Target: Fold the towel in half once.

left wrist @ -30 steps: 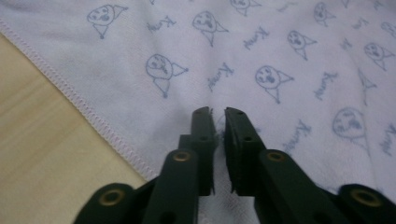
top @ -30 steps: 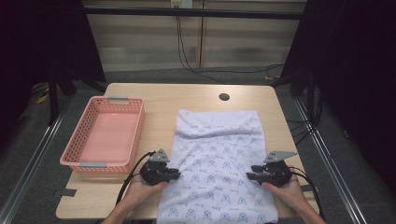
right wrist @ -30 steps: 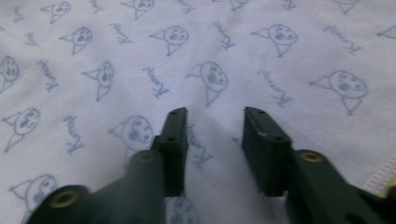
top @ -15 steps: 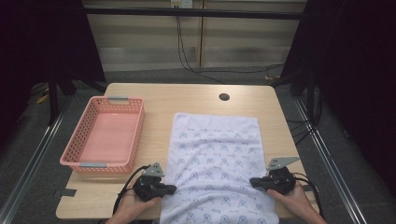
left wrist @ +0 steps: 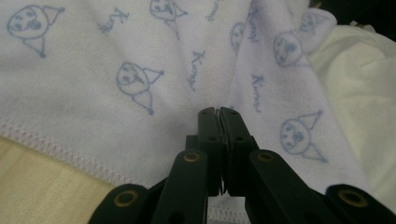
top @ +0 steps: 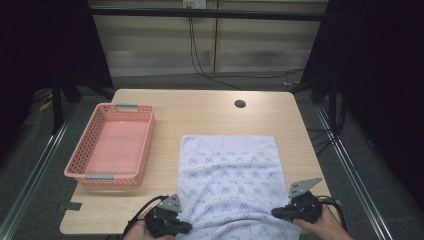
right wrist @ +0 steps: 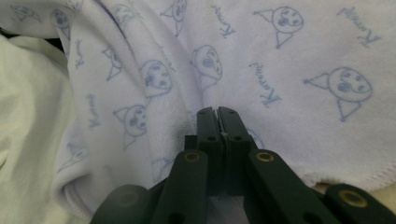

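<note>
We hold both hands low at the near edge of the worktop (top: 210, 112), 1 at each near corner of the towel (top: 230, 180). The left tongs (top: 186, 229) point inward across the cloth, their jaws having just closed; in the left gripper view the left tongs (left wrist: 218, 112) are pinched flat on the patterned fabric beside its stitched hem. The right tongs (top: 276, 212) mirror them, jaws also just closed, and in the right gripper view the right tongs (right wrist: 217, 111) are clamped on a fold of the same cloth. The towel lies spread on the right half of the worktop, its near edge bunched into wrinkles between the 2 tongs and hanging over the front. A pink basket (top: 90, 145) stands to its left, apart from the cloth, with nothing inside. A round hole (top: 240, 104) sits beyond the towel's far edge.
</note>
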A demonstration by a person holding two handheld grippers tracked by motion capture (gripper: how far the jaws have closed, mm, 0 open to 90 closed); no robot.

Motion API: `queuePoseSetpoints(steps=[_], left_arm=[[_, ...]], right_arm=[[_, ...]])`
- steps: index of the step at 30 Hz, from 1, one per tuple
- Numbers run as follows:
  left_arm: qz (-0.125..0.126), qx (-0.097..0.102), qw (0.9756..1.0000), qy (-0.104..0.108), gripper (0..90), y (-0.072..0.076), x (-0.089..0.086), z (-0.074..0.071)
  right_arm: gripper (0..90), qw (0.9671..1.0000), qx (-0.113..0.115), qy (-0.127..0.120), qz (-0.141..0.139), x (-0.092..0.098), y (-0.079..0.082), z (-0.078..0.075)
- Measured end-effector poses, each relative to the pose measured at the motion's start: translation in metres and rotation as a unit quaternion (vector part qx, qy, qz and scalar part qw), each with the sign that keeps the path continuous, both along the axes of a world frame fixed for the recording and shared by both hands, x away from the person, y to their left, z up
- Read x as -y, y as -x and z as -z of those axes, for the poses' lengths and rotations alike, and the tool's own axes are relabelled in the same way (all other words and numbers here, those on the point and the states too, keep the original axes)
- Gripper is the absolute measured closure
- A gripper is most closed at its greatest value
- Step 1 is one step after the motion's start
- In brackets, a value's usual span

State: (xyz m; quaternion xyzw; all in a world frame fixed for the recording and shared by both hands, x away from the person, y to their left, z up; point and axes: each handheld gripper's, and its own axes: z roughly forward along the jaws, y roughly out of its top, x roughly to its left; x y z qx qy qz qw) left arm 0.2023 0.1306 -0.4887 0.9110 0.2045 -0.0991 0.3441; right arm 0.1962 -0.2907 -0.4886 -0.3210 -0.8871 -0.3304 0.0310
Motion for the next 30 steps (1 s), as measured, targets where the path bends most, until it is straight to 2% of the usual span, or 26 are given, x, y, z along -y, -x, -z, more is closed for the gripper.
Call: queuePoseSetpoints(steps=[2, 3, 4, 5, 6, 8, 11, 13, 14, 16, 18, 20, 21, 22, 24, 25, 26, 27, 30], left_arm=[[-0.004, 0.004, 1.0000, 0.007, 84.7, -0.002, -0.001, -0.001], [-0.014, -0.005, 0.9994, 0.030, 81.9, -0.007, -0.002, -0.001], [-0.025, -0.004, 0.9991, 0.035, 77.6, -0.010, -0.003, -0.003], [-0.026, 0.001, 0.9989, 0.040, 75.9, -0.015, -0.004, -0.006], [-0.029, 0.002, 0.9981, 0.054, 74.2, -0.021, -0.003, -0.008], [-0.043, 0.018, 0.9969, 0.063, 68.7, -0.033, -0.002, -0.014], [-0.083, 0.033, 0.9928, 0.079, 65.3, -0.064, 0.004, -0.019], [-0.099, 0.040, 0.9908, 0.084, 64.7, -0.083, 0.008, -0.019], [-0.108, 0.041, 0.9896, 0.086, 64.6, -0.092, 0.011, -0.018], [-0.115, 0.046, 0.9890, 0.080, 64.1, -0.109, 0.017, -0.016], [-0.128, 0.047, 0.9869, 0.086, 63.7, -0.124, 0.019, -0.014], [-0.147, 0.057, 0.9837, 0.087, 63.5, -0.136, 0.019, -0.012], [-0.162, 0.051, 0.9816, 0.087, 63.5, -0.144, 0.017, -0.010], [-0.170, 0.054, 0.9806, 0.082, 63.5, -0.150, 0.016, -0.008], [-0.185, 0.057, 0.9775, 0.085, 63.6, -0.159, 0.014, -0.005], [-0.190, 0.052, 0.9768, 0.083, 63.7, -0.163, 0.014, -0.004], [-0.189, 0.054, 0.9775, 0.076, 63.7, -0.165, 0.014, -0.003], [-0.191, 0.056, 0.9771, 0.075, 63.7, -0.168, 0.015, -0.003], [-0.199, 0.056, 0.9749, 0.082, 63.5, -0.173, 0.017, -0.002]], right_arm=[[86.2, 1.0000, 0.002, 0.001, 0.006, 0.000, 0.002, -0.001], [83.3, 0.9999, 0.009, -0.007, 0.009, 0.001, 0.002, -0.002], [78.5, 0.9993, 0.021, -0.020, 0.022, 0.004, 0.001, -0.003], [76.4, 0.9983, 0.028, -0.034, 0.038, 0.007, -0.001, -0.006], [75.4, 0.9967, 0.039, -0.049, 0.051, 0.010, -0.005, -0.008], [69.3, 0.9932, 0.061, -0.058, 0.081, 0.015, -0.014, -0.015], [66.6, 0.9882, 0.089, -0.068, 0.105, 0.019, -0.033, -0.024], [64.3, 0.9851, 0.101, -0.075, 0.117, 0.023, -0.050, -0.028], [63.2, 0.9833, 0.108, -0.076, 0.125, 0.025, -0.059, -0.029], [61.2, 0.9807, 0.112, -0.078, 0.140, 0.030, -0.078, -0.030], [59.7, 0.9777, 0.120, -0.070, 0.157, 0.033, -0.098, -0.029], [58.4, 0.9747, 0.125, -0.061, 0.175, 0.037, -0.118, -0.026], [57.7, 0.9728, 0.129, -0.058, 0.184, 0.038, -0.125, -0.025], [57.7, 0.9714, 0.127, -0.057, 0.193, 0.041, -0.137, -0.022], [56.3, 0.9684, 0.125, -0.057, 0.208, 0.044, -0.154, -0.016], [56.3, 0.9679, 0.124, -0.055, 0.212, 0.044, -0.161, -0.012], [56.1, 0.9675, 0.124, -0.053, 0.214, 0.043, -0.168, -0.009], [55.3, 0.9673, 0.123, -0.048, 0.216, 0.042, -0.172, -0.007], [54.2, 0.9678, 0.119, -0.037, 0.218, 0.034, -0.189, 0.000]])
